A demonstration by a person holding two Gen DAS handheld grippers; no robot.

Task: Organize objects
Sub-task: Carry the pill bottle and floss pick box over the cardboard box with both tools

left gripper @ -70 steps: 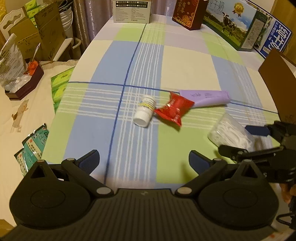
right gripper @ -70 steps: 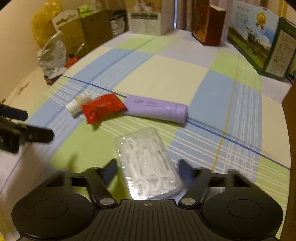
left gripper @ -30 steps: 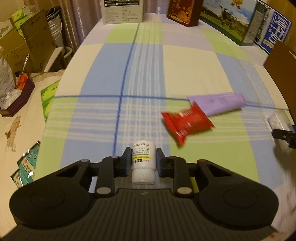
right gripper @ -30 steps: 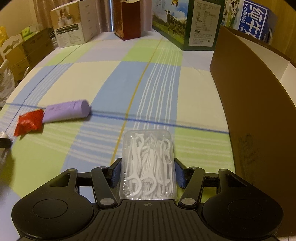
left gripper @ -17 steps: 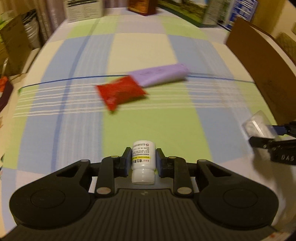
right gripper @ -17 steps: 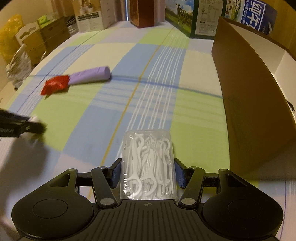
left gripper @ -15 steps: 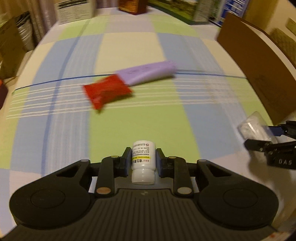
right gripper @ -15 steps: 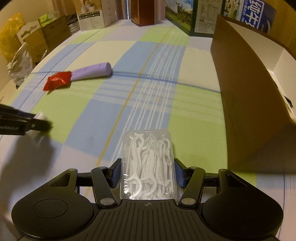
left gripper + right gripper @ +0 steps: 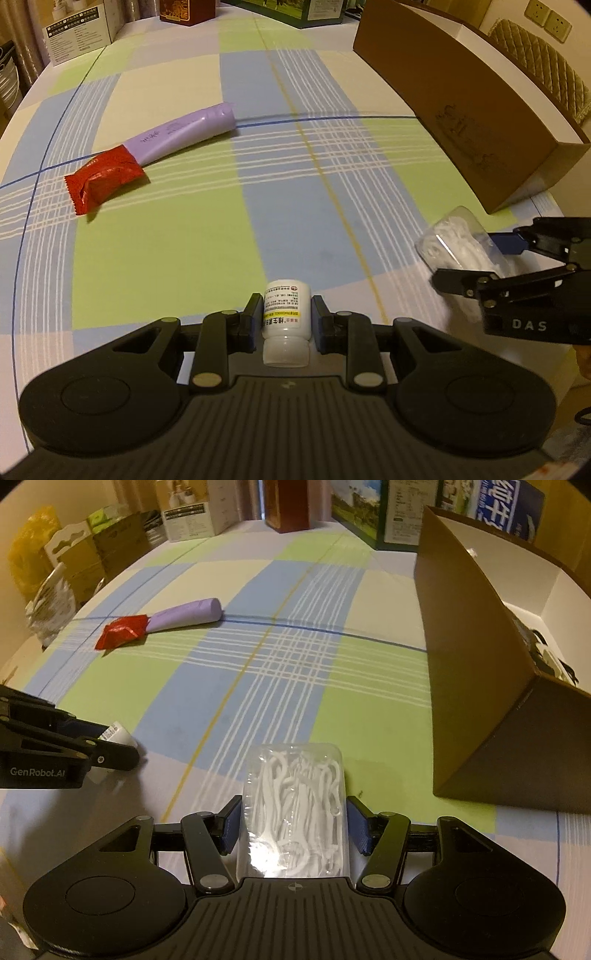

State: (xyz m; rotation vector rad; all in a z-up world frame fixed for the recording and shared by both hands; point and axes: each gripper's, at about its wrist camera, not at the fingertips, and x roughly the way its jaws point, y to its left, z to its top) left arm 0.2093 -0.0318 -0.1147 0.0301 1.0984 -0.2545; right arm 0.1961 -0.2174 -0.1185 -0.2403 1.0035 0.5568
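Observation:
My left gripper (image 9: 287, 314) is shut on a small white pill bottle (image 9: 286, 317), cap toward the camera, held above the checked tablecloth (image 9: 295, 206). My right gripper (image 9: 294, 819) is shut on a clear packet of white floss picks (image 9: 295, 812). In the left wrist view that packet (image 9: 454, 236) and the right gripper (image 9: 476, 258) show at the right, just short of the brown cardboard box (image 9: 461, 96). A purple tube (image 9: 184, 133) and a red sachet (image 9: 103, 181) lie on the cloth at the left. The left gripper (image 9: 103, 744) with the bottle (image 9: 118, 734) shows at the left of the right wrist view.
The open box (image 9: 480, 664) stands at the table's right edge with some things inside (image 9: 546, 653). Printed cartons (image 9: 373, 506) and a dark red box (image 9: 286, 502) line the far edge. Bags and cardboard (image 9: 55, 568) stand off the table's left side.
Both grippers carried their objects rightward toward the brown box. The tube and sachet slid left in the left wrist view. Both grips stayed the same.

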